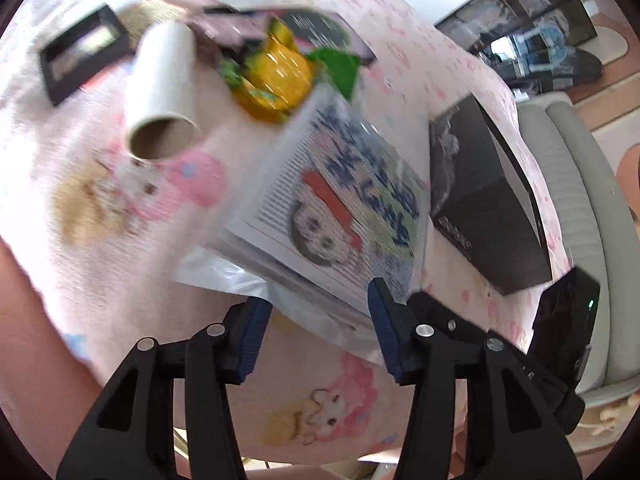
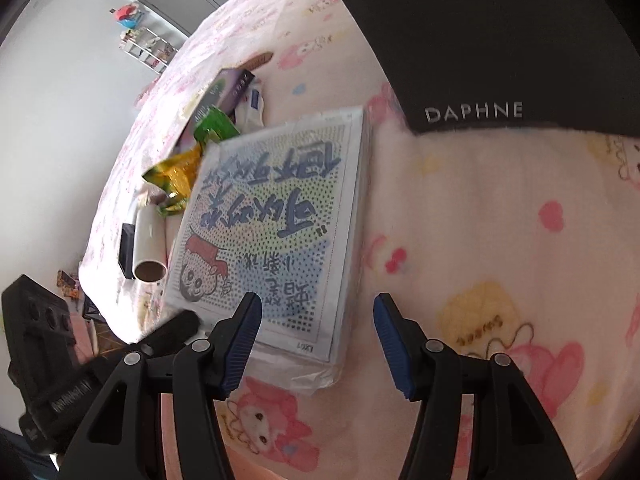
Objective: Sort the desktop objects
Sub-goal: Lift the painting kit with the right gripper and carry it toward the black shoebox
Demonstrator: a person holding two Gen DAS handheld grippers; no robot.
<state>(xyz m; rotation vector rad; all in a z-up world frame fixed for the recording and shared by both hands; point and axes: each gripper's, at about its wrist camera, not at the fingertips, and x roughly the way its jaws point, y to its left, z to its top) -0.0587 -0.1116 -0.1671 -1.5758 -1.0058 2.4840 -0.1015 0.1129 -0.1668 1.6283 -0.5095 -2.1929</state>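
Ahead of the left gripper (image 1: 318,322), the flat packet (image 1: 336,204) lies on the blanket (image 1: 120,208). The box (image 1: 480,200) sits right of it, the tube (image 1: 162,92) left, the snack bag (image 1: 276,76) beyond.

- Pink cartoon-print cloth cover (image 2: 500,208): soft, matt.
- White cardboard tube (image 1: 162,92): matt.
- Flat printed kit (image 2: 276,216): glossy clear plastic wrap.
- Yellow-green foil packet (image 1: 276,72), 12 o'clock: shiny.

Open left claw (image 1: 320,332) over wrapped booklet (image 1: 340,216)
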